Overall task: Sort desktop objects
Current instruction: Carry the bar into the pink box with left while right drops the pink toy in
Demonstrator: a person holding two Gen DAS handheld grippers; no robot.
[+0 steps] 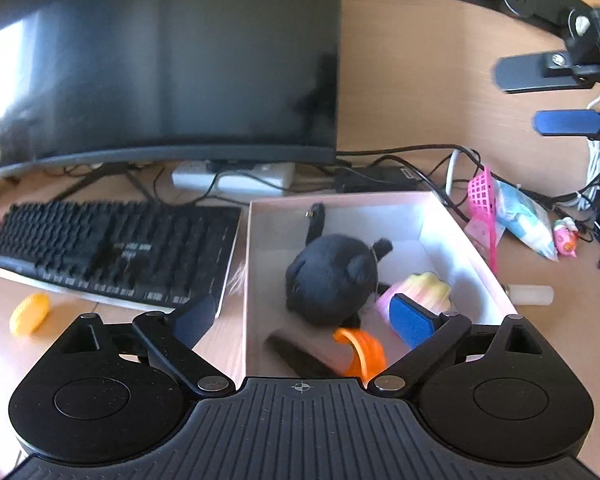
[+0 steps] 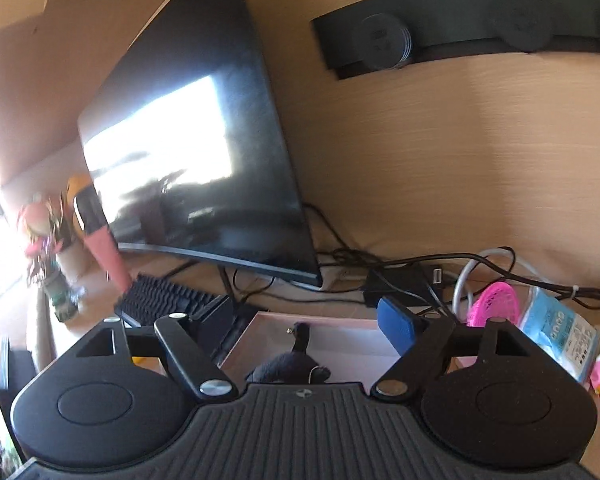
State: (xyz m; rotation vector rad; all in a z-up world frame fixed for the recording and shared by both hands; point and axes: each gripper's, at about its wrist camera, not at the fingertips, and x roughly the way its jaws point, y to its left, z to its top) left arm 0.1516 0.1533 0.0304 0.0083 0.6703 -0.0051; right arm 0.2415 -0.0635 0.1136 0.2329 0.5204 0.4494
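Black plush toy (image 1: 332, 276) in pale cardboard box (image 1: 452, 220): soft, light, best pinched across its round body. Left gripper (image 1: 304, 320) and right gripper (image 2: 312, 316) both spread, empty.

a pale pink box (image 1: 452, 224) lies open beside the keyboard. inside it: a black plush toy (image 1: 332, 276) slumped in the middle, a pastel cupcake-shaped squishy (image 1: 424, 290) to its right, an orange ring-like piece (image 1: 362, 350) and a dark, blurred, perhaps comb-like thing (image 1: 296, 356) at the near wall. a yellow oval toy (image 1: 30, 314) lies on the desk, well apart.
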